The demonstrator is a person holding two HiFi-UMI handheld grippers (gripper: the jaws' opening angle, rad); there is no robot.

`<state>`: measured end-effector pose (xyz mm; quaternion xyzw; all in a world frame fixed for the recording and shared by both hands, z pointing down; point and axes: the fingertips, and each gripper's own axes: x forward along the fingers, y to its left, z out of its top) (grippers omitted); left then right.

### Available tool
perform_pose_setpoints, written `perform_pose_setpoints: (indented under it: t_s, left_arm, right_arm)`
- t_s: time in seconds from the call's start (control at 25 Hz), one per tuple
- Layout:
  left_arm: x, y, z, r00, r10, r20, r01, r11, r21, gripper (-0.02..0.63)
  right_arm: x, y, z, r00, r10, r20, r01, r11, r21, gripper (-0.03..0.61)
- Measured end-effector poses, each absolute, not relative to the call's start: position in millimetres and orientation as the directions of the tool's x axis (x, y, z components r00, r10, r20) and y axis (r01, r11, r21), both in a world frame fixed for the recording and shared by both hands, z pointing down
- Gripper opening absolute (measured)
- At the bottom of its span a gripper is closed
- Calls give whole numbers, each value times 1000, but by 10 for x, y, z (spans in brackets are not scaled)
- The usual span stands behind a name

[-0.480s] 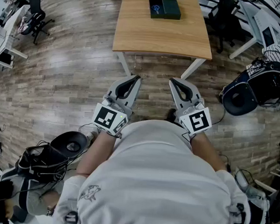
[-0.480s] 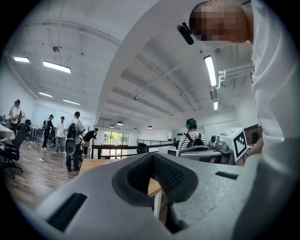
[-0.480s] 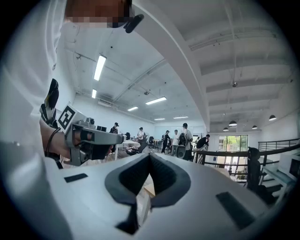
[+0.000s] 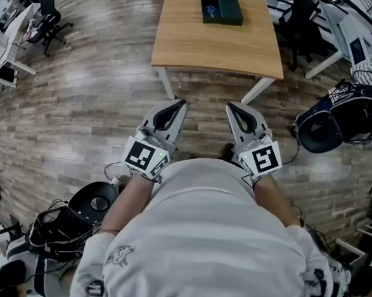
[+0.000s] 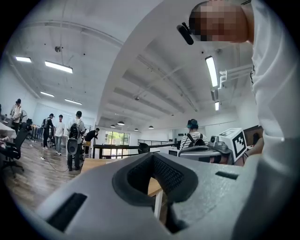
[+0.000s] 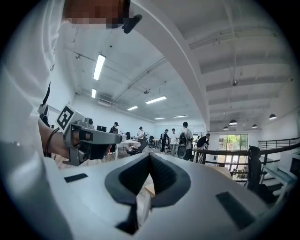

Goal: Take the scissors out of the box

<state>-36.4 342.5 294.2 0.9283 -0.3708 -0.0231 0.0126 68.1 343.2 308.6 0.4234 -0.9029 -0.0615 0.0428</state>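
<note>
Closest to me is my own white shirt [image 4: 211,242], and both arms are tucked against it. The left tongs [image 4: 181,103] and the right tongs [image 4: 231,106] stick out level over the floor [image 4: 80,118], side by side and near each other. The left gripper view shows the left tongs [image 5: 152,155] with tips together and only the hollow loop behind them, nothing caught inside. The right gripper view shows the same for the right tongs [image 6: 149,155]: closed and empty.

Against half a second ago, very little has happened. The tongs sit in the same spot in front of my chest, still closed. The dark bag [image 4: 73,216] at my lower left has slid a little down the head view. The bench [image 4: 218,52] and what it carries have crept slightly up and to the right. I read that as a small shift of my head or stance, not a reach.

Beyond the bare strip of floor stands the bench, well apart from both tongs. Near its far edge lies the box [image 4: 222,10], dark and apparently lying open in two halves. The scissors [image 4: 210,11] I take to be the pale blue shape in the left half, though it is too small to be sure.

So the task is, in my judgement, not yet begun. I have to close the whole gap to the bench, open one pair of tongs, and only then go for the box.
</note>
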Motion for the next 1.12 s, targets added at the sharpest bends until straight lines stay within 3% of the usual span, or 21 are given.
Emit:
perform_pose_setpoints:
  t_s: [0.56,1.12]
  left_arm:
    - [-473,3338,2975,717,-696,-35,-694,-718,53,5]
    - [-453,2912,3156,693,-721,14,-720,-690,81,5]
  right_arm:
    - [618,3313,3110,-618,-785,43,-773,616,152,6]
    - [727,2840,3253,-629,-775,64,-767,632,113,153]
